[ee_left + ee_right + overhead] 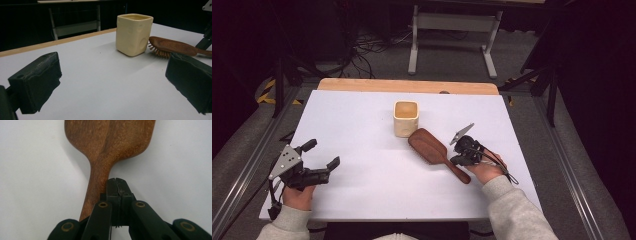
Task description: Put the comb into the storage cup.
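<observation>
White tabletop (377, 185) with a pale wooden strip along its far edge fills the workspace, grey floor, cables and a white metal frame (452, 30) lying beyond it in a dim room. You hold the left gripper (323, 154) low over the near left of the table, your left hand (298, 196) wrapped round its body and the sleeve coming in from the bottom edge; its jaws stand spread wide with nothing between them, pointing across the table toward the middle. Your right hand (484, 171) rests on the table at the near right, wrist turned inward, with the right gripper (458, 161) aimed at the wooden hairbrush (434, 152). In the right gripper view those jaws are pressed together, pad against pad, and sit just beside the brush handle (96, 185), on its right side there, rather than around it; whether they touch the wood you cannot tell. Bristles down, the hairbrush lies flat right of centre, its handle running toward your right hand and its paddle head just beside the cream square cup (406, 118). That cup stands upright near the table's middle; its inside looks tan from above, and what it holds, if anything, cannot be made out.
</observation>
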`<state>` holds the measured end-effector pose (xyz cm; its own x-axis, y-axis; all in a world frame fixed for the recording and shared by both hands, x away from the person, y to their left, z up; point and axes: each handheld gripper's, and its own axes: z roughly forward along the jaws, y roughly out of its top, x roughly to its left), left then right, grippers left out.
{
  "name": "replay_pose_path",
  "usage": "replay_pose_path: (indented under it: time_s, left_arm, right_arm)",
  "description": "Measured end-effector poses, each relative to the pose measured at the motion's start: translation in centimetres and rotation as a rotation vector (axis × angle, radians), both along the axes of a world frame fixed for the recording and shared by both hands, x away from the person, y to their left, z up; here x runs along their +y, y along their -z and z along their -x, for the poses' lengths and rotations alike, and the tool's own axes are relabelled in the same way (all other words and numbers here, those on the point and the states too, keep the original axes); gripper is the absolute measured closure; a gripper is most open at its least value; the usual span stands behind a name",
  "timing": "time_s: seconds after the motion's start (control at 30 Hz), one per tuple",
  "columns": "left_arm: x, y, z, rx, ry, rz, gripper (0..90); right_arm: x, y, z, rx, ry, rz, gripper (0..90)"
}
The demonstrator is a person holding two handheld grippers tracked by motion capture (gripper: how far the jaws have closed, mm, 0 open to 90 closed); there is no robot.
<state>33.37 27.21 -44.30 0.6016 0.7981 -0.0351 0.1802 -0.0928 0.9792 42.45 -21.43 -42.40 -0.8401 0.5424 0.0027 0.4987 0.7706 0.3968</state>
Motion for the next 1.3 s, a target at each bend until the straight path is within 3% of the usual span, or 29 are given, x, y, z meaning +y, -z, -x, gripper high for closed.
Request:
replay_pose_path:
  time_s: [0.33, 0.53, 0.6, 0.67, 0.8, 0.87, 1.17, 1.3]
  left_arm:
    - [0.0, 0.0, 0.0, 0.003, 0.002, -0.001, 1.2]
    - [0.1, 0.0, 0.1, -0.009, 0.003, 0.005, 0.4]
    - [0.1, 0.0, 0.1, -0.013, 0.009, 0.010, 0.3]
    - [0.0, 0.0, 0.1, -0.021, 0.006, 0.008, 0.2]
    - [0.0, 0.0, 0.2, -0.029, -0.001, 0.012, 0.2]
    - [0.0, 0.0, 0.2, -0.021, 0.006, 0.022, 0.1]
    - [-0.2, 0.2, 0.2, -0.020, 0.017, -0.013, 0.1]
    - [-0.2, 0.2, 0.3, -0.034, 0.038, -0.021, 0.0]
  right_arm:
    - [-0.1, -0.1, 0.3, -0.022, 0.019, 0.005, 88.8]
    - [-0.4, -1.1, 0.8, -0.063, 0.060, -0.019, 75.5]
    - [-0.4, -1.5, 1.0, -0.079, 0.073, -0.041, 63.6]
    - [-0.2, -1.8, 1.1, -0.064, 0.079, -0.054, 49.8]
    - [0.4, -1.9, 1.2, -0.063, 0.094, -0.059, 9.5]
    - [0.7, -1.8, 1.2, -0.068, 0.102, -0.052, 0.0]
    - [2.0, -1.7, 1.7, -0.075, 0.095, -0.042, 0.0]
    - [2.5, -1.2, 1.8, -0.079, 0.102, -0.067, 0.0]
